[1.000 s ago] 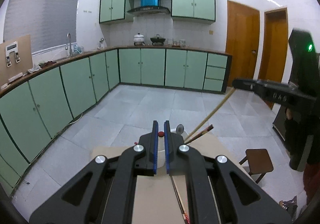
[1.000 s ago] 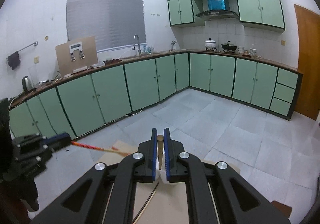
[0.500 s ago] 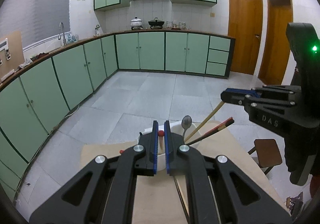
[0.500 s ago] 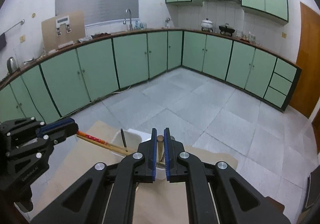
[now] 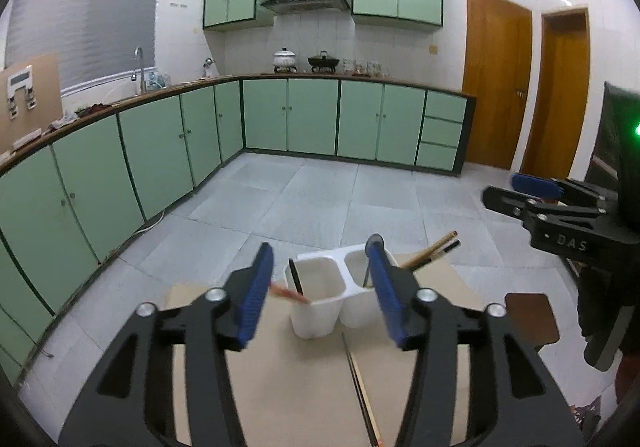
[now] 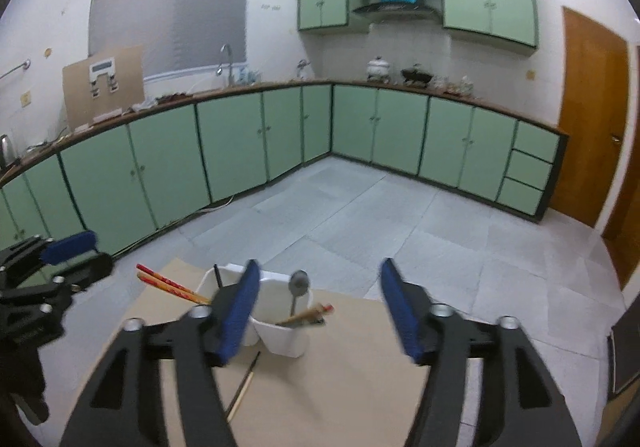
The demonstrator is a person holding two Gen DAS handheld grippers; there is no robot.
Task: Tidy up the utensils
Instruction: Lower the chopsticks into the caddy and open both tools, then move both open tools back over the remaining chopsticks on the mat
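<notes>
Green-cabinet kitchen, tan table (image 5: 280,387): white two-compartment holder (image 5: 320,311) stood with chopsticks (image 6: 168,283) sorted upright — left gripper (image 5: 320,295) and right gripper (image 6: 316,311) both gaped, empty, apparently post-release.

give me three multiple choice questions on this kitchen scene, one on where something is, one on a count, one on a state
1. Where does the spoon stand?
A. flat on the board
B. in the right compartment of the white holder
C. in the left claw

2. How many compartments does the white holder have?
A. one
B. two
C. four

3. What state are the two claws in?
A. both open and empty
B. both shut on chopsticks
C. left shut, right open

Answers:
1 B: in the right wrist view the spoon's bowl rises out of the right-hand cup, next to the chopsticks leaning there.
2 B: the left wrist view shows two joined cups side by side.
3 A: the left claw and the right claw each have their blue pads spread wide with nothing between them; one loose chopstick lies on the board.
</notes>
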